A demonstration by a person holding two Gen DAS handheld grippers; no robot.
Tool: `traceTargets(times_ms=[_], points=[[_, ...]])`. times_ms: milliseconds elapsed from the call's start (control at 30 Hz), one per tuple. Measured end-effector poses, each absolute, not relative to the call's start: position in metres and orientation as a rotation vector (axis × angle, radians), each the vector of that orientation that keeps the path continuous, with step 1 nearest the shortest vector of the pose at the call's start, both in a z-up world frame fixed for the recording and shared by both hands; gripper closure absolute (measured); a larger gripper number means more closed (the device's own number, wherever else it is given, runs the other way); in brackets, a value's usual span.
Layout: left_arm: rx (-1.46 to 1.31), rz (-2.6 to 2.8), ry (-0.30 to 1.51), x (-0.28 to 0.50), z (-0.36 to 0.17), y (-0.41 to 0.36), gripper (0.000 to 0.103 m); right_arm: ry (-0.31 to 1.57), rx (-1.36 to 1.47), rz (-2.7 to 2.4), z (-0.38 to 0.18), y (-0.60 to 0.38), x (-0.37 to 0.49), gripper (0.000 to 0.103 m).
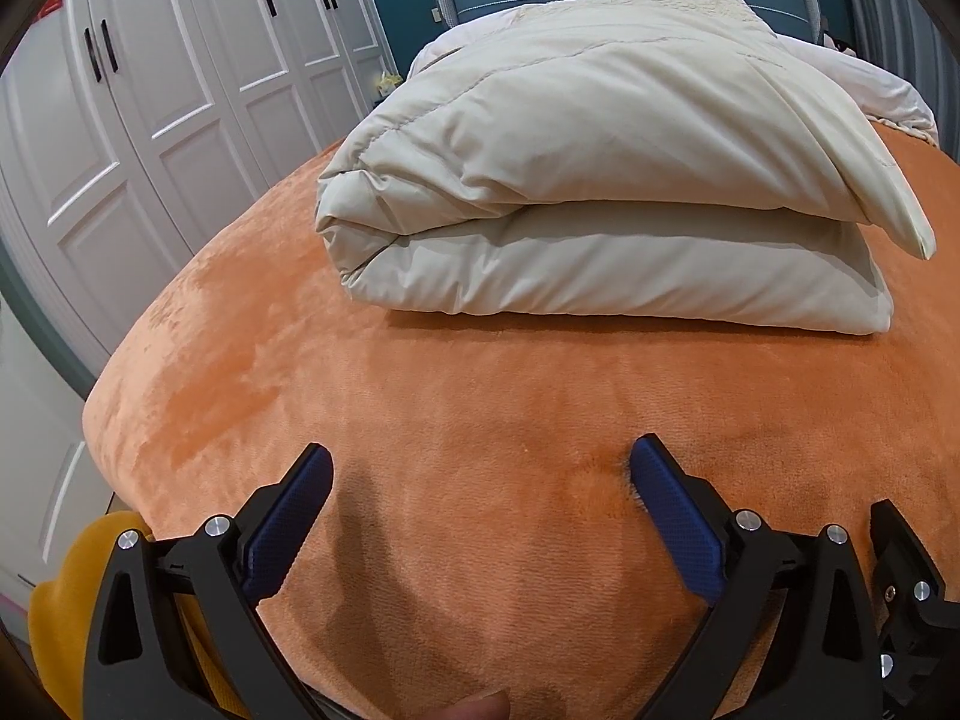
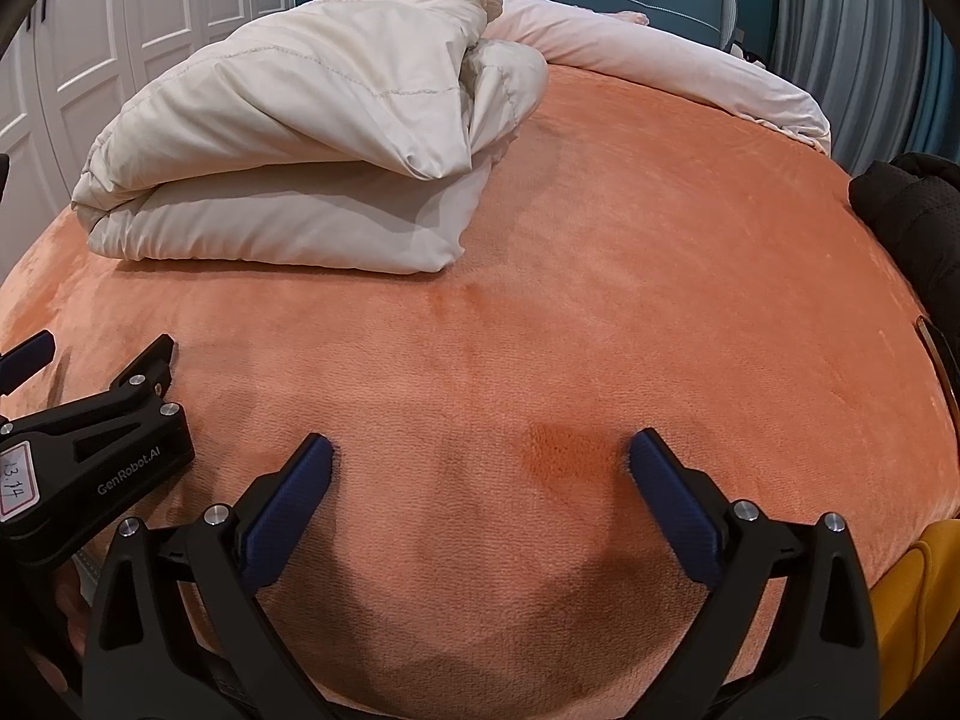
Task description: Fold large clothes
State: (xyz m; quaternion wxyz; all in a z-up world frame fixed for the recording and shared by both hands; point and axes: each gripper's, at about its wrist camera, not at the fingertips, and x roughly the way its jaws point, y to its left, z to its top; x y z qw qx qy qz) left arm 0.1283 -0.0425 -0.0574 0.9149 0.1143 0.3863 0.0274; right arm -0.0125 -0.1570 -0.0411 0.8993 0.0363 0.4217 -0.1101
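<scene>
progress: judged not begun, no garment spread on the orange blanket (image 2: 600, 330) | left gripper (image 1: 480, 474): jaws wide apart, empty | right gripper (image 2: 480, 462): jaws wide apart, empty | black jacket (image 2: 912, 222): far right bed edge, well apart from both | yellow garment (image 2: 918, 594): near right corner, just beside right gripper | folded quilt (image 1: 600, 192): far end

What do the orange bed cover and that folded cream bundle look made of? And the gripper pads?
Orange bed cover: plush fleece or velvet by the look, a short nap showing darker brushed patches. Folded cream quilt: padded, matte woven shell, probably cotton or polyester, with stitched quilting lines and puffy folds. Blue finger pads: seemingly rubber with a fine dotted grip texture, mounted on black fingers, likely plastic.
</scene>
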Motion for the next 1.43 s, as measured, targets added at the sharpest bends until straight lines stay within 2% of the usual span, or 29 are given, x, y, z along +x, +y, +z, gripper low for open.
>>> traceTargets(times_ms=[867,1433], points=[[0.199,0.018,0.770,0.127,-0.049,-0.039,0.005,0.872,0.092,-0.231,-0.032,-0.151,-0.011,0.006],[0.163,0.008,0.759,0.126,-0.045,-0.036,0.009,0.873,0.095,-0.245,-0.025,-0.148,-0.012,0.007]])
